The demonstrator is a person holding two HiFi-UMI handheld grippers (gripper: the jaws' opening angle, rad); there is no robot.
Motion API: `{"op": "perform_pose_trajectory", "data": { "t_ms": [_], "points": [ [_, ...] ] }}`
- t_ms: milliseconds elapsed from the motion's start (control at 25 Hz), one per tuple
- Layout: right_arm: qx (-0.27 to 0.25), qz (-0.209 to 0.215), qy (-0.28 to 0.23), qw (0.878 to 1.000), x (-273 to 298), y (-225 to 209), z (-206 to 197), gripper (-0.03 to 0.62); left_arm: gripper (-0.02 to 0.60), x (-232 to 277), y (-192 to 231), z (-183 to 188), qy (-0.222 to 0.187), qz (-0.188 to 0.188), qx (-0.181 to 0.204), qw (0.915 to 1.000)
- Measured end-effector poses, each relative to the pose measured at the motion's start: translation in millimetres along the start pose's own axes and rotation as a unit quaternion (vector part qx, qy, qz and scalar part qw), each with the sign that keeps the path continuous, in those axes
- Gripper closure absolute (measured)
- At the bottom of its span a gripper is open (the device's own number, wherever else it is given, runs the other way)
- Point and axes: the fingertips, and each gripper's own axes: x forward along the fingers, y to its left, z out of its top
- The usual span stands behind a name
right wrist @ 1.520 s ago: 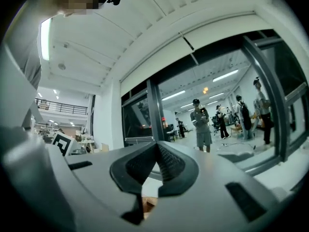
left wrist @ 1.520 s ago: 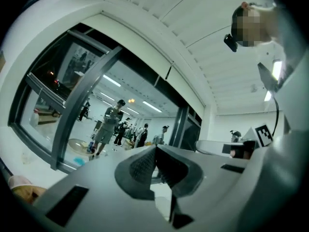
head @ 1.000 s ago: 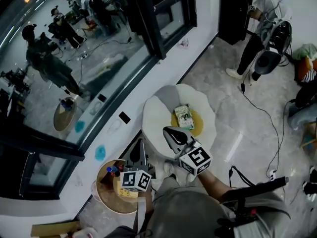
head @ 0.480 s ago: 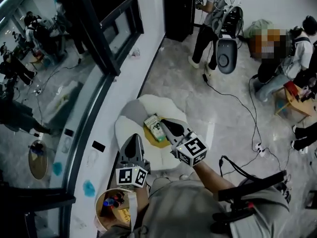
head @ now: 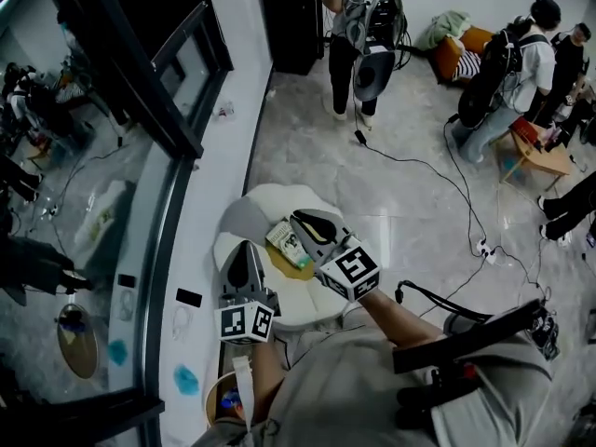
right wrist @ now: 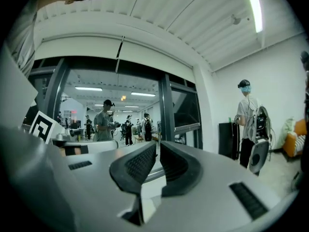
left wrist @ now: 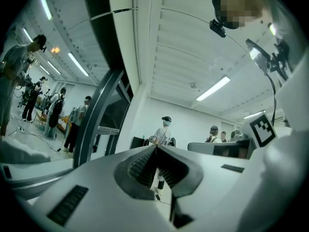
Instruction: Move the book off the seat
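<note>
The book was pictured lying on the white seat, on a yellow pad near the seat's middle, so the task was judged not yet begun. The left gripper and the right gripper were held level over the seat's near edge, the jaws of each pressed together on nothing. The right gripper's tip was shown just beside the book; contact could not be told. Opening, grasping, lifting and setting the book down off the seat were all judged left to do.
</note>
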Motion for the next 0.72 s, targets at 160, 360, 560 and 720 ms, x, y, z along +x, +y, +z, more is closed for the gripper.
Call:
{"op": "perform_pose_trajectory", "data": {
  "t_ms": [160,360,560,720],
  "points": [
    [-0.003,-0.02,-0.025,0.999,2.4,-16.5,16.2,0.379,0.462,9.5,0.9,12.8,-0.018,0.002,0.025,0.9995],
    [0.009,-0.038,0.006,0.999,4.0,-39.9,14.8,0.309,0.255,14.6,11.8,9.2,-0.02,0.035,0.034,0.9986],
    [0.021,-0.033,-0.002,0.999,6.5,-52.9,3.2,0.309,0.256,22.1,11.9,0.7,-0.002,0.028,0.04,0.9988],
    [0.033,-0.024,0.029,0.999,17.1,-53.1,-20.5,0.309,0.256,22.4,23.9,-15.1,0.015,0.03,0.025,0.9991]
  ]
}}
